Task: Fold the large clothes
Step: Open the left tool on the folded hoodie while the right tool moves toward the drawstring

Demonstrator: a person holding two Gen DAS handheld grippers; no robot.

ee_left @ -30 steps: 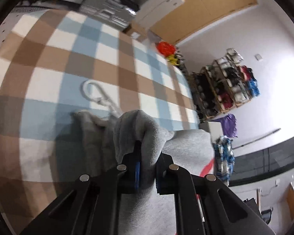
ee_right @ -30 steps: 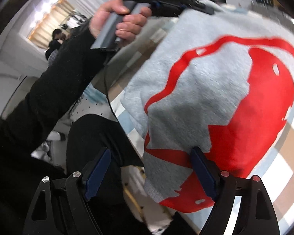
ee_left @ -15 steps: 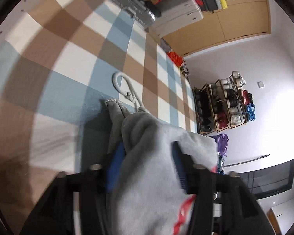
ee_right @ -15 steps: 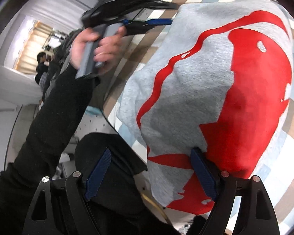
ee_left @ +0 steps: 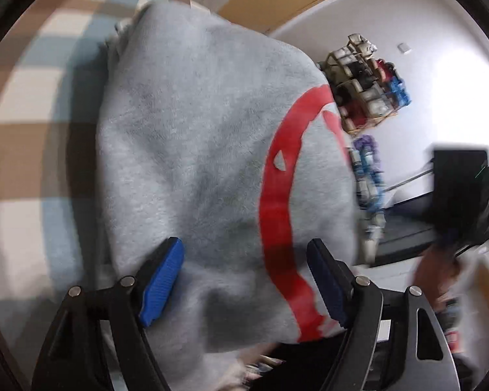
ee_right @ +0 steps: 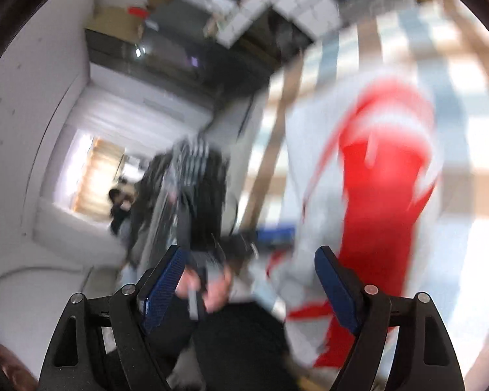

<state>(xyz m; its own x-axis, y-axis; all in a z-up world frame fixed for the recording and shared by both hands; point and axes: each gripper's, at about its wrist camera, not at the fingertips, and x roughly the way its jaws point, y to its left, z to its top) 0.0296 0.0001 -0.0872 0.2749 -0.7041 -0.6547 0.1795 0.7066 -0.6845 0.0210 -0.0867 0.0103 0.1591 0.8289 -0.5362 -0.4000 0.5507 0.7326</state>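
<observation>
- Two grippers, both with jaws spread and nothing clamped.
- left gripper: jaws have just been opening; blue pads stand apart, grey sweatshirt bulks between and beyond them, but the pads do not press on it.
- Whether the cloth brushes the left-side pad, cannot tell; blurred.
- right gripper: jaws wide apart and have just eased in slightly; between them shows only the blurred hand on a grey handle, further off.
- Sweatshirt lies bunched and folded over on the checked cloth of brown, blue and white squares; its red print faces up, curving down the side nearer the right-hand pad.
- In the right wrist view the sweatshirt sits to the right of the gripper, its near edge by the right-hand pad; touching or not, cannot tell.
- Black sleeve fills the lower middle of that view.
- Containers: an open shelf rack against the white wall, cubbies stuffed with white, black, red and blue items; too small to name.
- Pale stacked boxes beyond the table's far end, contents hidden.
</observation>
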